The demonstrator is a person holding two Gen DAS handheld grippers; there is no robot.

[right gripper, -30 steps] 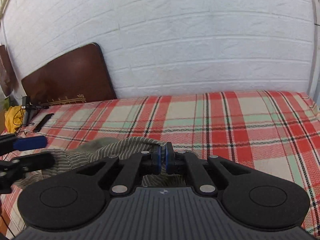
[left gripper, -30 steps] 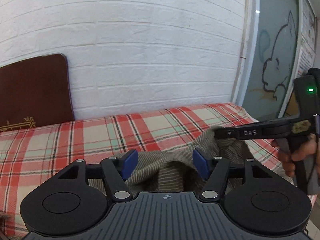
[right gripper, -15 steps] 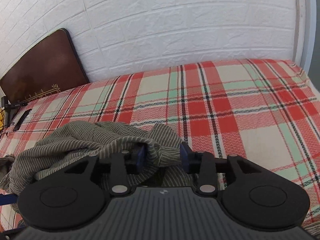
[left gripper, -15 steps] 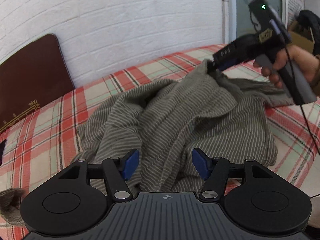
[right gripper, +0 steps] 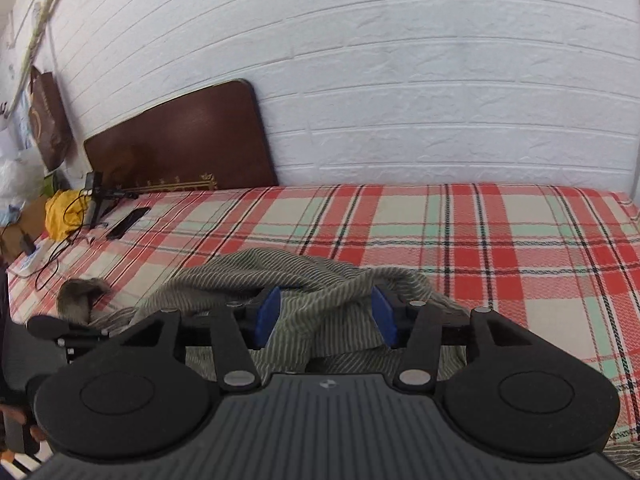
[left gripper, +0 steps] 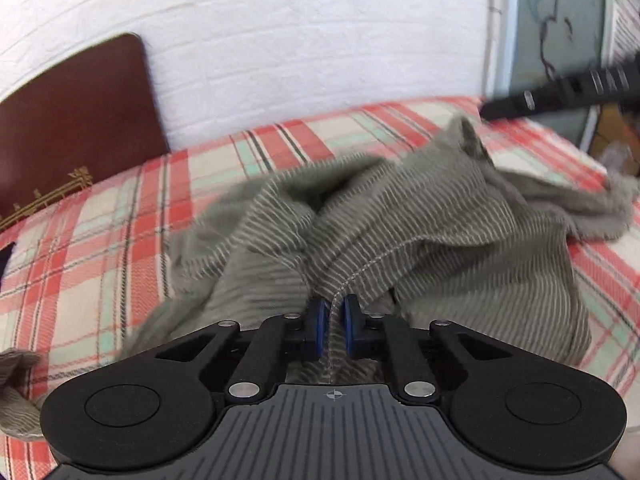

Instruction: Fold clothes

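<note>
Two hand-held grippers work a crumpled grey striped garment lying near the front edge of the plaid-covered bed. Left gripper has its blue pads pinched tight on a stitched seam of the cloth. Right gripper is opening, fabric draped loosely between its parted pads.

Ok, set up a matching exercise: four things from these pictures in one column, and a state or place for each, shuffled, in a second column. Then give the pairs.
Things:
1. left gripper
2. right gripper
3. garment
4. brown board

States or places:
A. leaning against the white wall
B. jaws apart and opening, cloth draped loosely between them
C. crumpled on the plaid sheet
D. jaws clamped on a stitched seam

Pairs: 1-D, 2-B, 3-C, 4-A
</note>
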